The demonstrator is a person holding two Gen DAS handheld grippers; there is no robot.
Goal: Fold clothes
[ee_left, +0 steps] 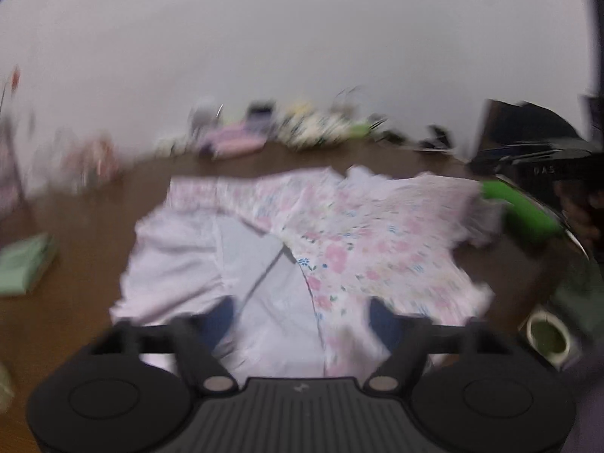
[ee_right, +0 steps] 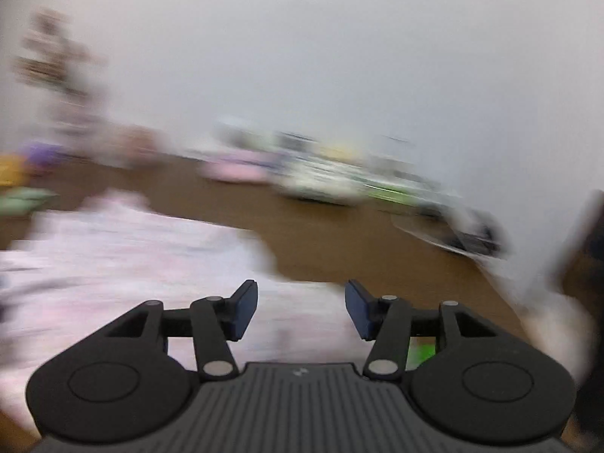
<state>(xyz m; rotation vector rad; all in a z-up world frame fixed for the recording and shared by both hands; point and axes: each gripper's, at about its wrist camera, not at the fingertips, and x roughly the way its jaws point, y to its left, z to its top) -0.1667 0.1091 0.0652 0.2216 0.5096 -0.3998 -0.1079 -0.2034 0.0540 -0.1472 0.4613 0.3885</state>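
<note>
the floral garment (ee_left: pixel 339 249) lies spread on the brown table (ee_left: pixel 94 234) just ahead of the left gripper (ee_left: pixel 302 313), one side turned over, so folding seems barely begun. the left gripper's fingers stand apart over the cloth, gripping nothing. the right gripper (ee_right: pixel 302 307), also spread and empty, hovers at the garment's right edge.

Almost no readable text

In the left wrist view, pale letters that look like "DAS" stand on the dark device (ee_left: pixel 543 168) at about 3 o'clock, but blur makes them uncertain. A small pale mark sits on the ribbed black housing (ee_left: pixel 300 388) at 6 o'clock, and its twin on the same housing (ee_right: pixel 300 373) in the right wrist view; neither can be read as a letter or number. Everything else is too blurred to read.
</note>
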